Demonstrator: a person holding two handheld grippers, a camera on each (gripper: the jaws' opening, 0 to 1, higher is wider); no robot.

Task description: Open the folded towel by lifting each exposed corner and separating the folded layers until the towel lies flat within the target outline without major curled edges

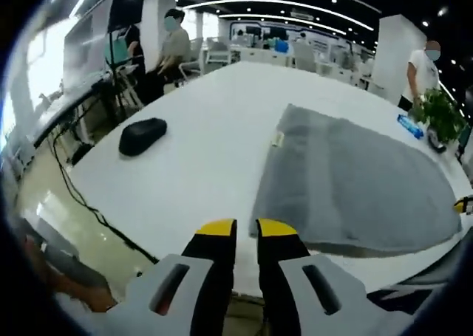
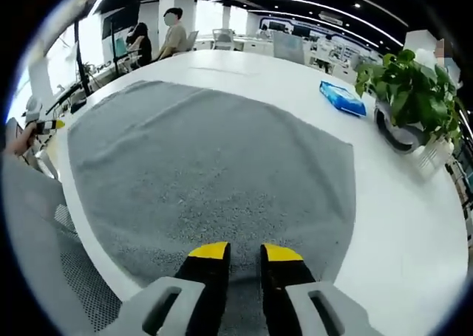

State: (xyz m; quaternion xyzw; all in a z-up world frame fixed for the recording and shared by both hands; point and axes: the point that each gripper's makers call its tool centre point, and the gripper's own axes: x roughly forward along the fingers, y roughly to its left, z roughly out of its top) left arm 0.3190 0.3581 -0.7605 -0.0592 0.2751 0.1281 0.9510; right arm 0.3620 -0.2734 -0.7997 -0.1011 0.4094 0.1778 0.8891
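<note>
The grey towel (image 1: 347, 181) lies spread out on the white table (image 1: 214, 129), with a small label (image 1: 278, 138) at its far left edge. In the right gripper view the towel (image 2: 214, 159) looks flat, with slight ripples near its far side. My left gripper (image 1: 247, 229) is at the table's near edge, just left of the towel's near corner, jaws close together with nothing between them. My right gripper (image 2: 245, 252) hovers over the towel's near edge, jaws close together, gripping nothing that I can see. Its yellow tip (image 1: 463, 204) shows at the towel's right side.
A black oval object (image 1: 143, 135) lies on the table left of the towel. A potted plant (image 2: 406, 85) and a blue packet (image 2: 342, 98) stand beyond the towel's right side. People stand at desks behind. Cables (image 1: 81, 199) hang off the table's left.
</note>
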